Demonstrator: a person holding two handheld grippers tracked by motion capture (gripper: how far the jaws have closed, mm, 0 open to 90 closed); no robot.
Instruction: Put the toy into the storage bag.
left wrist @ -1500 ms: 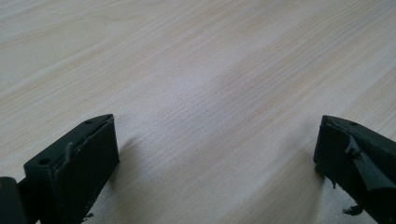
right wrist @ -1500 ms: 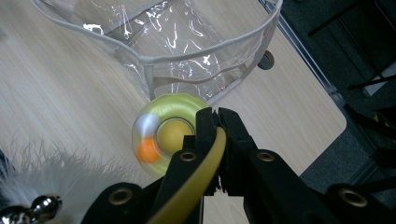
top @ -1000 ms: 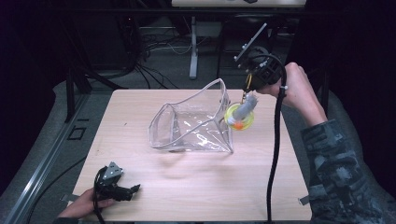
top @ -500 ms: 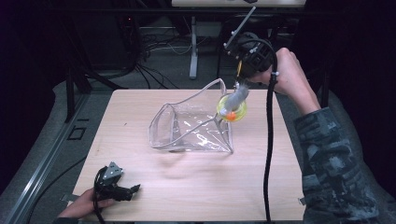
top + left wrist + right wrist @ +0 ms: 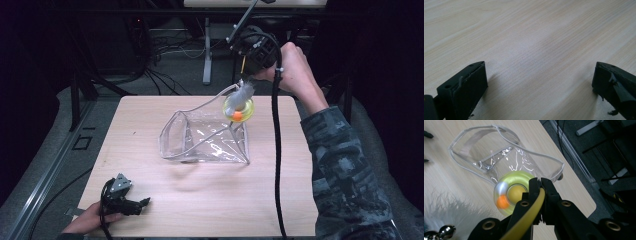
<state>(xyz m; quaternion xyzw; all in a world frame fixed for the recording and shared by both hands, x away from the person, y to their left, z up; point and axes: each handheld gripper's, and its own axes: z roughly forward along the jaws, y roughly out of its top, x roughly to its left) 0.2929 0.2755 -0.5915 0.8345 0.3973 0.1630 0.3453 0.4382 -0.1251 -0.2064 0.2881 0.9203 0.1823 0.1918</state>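
Note:
A clear plastic pouch (image 5: 205, 144) lies on the wooden table (image 5: 210, 200) with its white-edged mouth gaping toward the far side. My right gripper (image 5: 245, 82) hangs above the pouch's far right corner, shut on the yellow stem of a toy. The toy (image 5: 238, 108) is a translucent yellow ring with an orange ball and a grey feather tuft. In the right gripper view, the toy (image 5: 514, 192) dangles just beyond my right gripper (image 5: 540, 185), over the pouch (image 5: 499, 152). My left gripper (image 5: 144, 203) rests at the table's front left. Its jaws stand wide apart over bare wood (image 5: 539, 82).
The right gripper's black cable (image 5: 276, 165) hangs down across the right side of the table. A feather (image 5: 449, 212) and a small metal bell (image 5: 446, 231) trail from the toy. Beyond the far edge lies dark floor with cables and a desk leg (image 5: 206, 50).
My right gripper has carried the toy up, left and away, from beside the pouch's right side to above its far right corner. The left gripper has not moved.

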